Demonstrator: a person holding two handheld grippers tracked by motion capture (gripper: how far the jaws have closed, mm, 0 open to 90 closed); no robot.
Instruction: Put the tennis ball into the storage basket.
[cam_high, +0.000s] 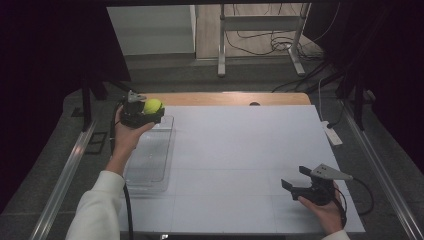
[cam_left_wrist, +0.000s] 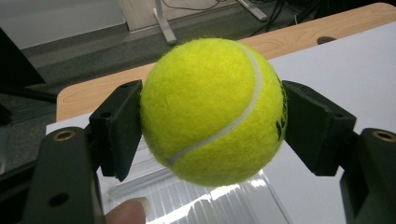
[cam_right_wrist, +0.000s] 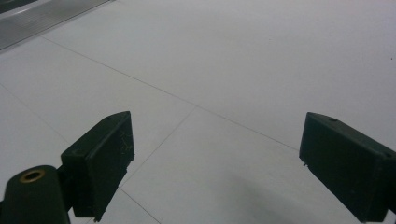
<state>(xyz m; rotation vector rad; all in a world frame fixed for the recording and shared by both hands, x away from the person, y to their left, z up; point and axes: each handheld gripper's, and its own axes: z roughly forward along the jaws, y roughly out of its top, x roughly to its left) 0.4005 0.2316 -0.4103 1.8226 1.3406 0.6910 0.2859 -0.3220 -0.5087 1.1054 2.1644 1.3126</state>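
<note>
Overhead, left gripper (cam_high: 150, 114) clamps a yellow tennis ball (cam_high: 153, 105) between both pads, held in the air above the far end of a clear plastic tray (cam_high: 150, 172) at the table's (cam_high: 240, 150) left side. Right gripper (cam_high: 296, 180) rests near the right edge, jaws spread, nothing between them.

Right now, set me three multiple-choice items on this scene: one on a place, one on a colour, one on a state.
1. Where is the tennis ball?
A. between the left gripper jaws, above the clear tray
B. on the floor
C. in the right gripper

2. What colour is the ball?
A. red
B. yellow-green
C. blue

3. How do the right gripper's jaws stand?
A. shut on the ball
B. shut on a cup
C. open, nothing between them

Answers: A, both pads press the ball's sides; B, its felt shows yellow-green; C, bare white table shows between the jaws.
</note>
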